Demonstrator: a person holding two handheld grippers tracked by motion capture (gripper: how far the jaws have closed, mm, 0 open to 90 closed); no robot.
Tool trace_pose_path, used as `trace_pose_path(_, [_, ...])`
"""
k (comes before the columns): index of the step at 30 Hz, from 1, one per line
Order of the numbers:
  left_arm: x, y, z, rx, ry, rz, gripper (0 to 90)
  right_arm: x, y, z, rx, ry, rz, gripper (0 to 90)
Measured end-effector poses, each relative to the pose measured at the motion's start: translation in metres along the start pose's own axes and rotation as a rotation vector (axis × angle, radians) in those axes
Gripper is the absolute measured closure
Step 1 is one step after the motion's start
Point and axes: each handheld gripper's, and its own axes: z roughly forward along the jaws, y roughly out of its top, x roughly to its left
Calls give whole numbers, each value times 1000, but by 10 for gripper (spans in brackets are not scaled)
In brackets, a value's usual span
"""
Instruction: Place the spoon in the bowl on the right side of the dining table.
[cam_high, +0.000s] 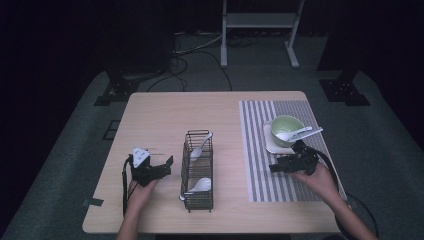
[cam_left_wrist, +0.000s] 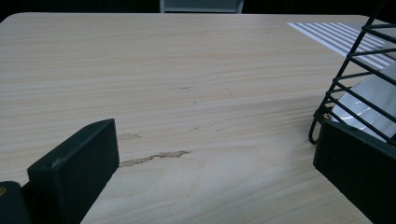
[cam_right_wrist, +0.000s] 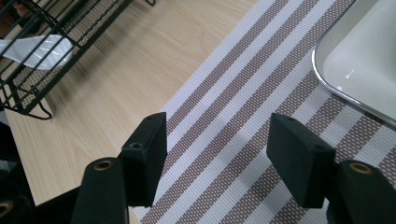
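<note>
We held the right gripper (cam_high: 283, 166) low over the striped placemat (cam_high: 257, 165), near its front-left part and just in front of the white tray (cam_high: 270, 145). Its fingers (cam_right_wrist: 147, 154) stood apart with bare mat between them – nothing was clamped, nothing touched. In the right gripper view the tray's rim (cam_right_wrist: 327, 79) showed at the upper right, close to the fingers but clear of them.

On that tray stood the green bowl (cam_high: 285, 123), and a white spoon (cam_high: 298, 133) lay across the bowl's front rim, its handle pointing out to the right. That spoon was the nearest loose thing to our right gripper, a little beyond and to the right of it.

Our left gripper (cam_high: 162, 168) hovered over the bare worktop (cam_high: 160, 120), just left of the black wire basket (cam_high: 197, 172). Its fingers (cam_left_wrist: 77, 170) were wide apart and empty; in the left gripper view the right-hand finger sat close beside the basket's wire corner (cam_left_wrist: 348, 93), though we could not tell whether it touched.

The basket stood near the middle of the worktop, between our two grippers. Two more white spoons were in it – one (cam_high: 201, 146) leaning in the far compartment with its handle up against the back edge, the other (cam_high: 199, 185) lying in the near compartment with its bowl to the right.
</note>
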Motion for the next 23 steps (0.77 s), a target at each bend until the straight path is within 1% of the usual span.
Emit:
trace_pose_path(3, [0,0,0,-1,0,1,0,1,-4,1,-24,14,12,356])
trace_pose_path(7, [0,0,0,0,0,1,0,3,-10,2,-35,31,19,346])
trace_pose_path(11, [0,0,0,0,1,5,0,3,-15,2,-49,35,27,340])
trace_pose_path(14, [0,0,0,0,1,7,0,1,-23,2,-88,57,61,332])
trace_pose_path(17, [0,0,0,1,0,9,0,-2,-33,1,-151,90,102,331])
trace_pose_path(18, [0,0,0,6,-2,12,0,-1,-36,0,-157,94,117,324])
trace_pose_path(20, [0,0,0,7,-3,13,0,0,-38,-1,-159,99,115,317])
trace_pose_path(21, [0,0,0,6,-5,13,0,2,-41,-4,-177,99,119,314])
trace_pose_path(23, [0,0,0,6,-6,14,0,2,-44,-6,-188,100,120,314])
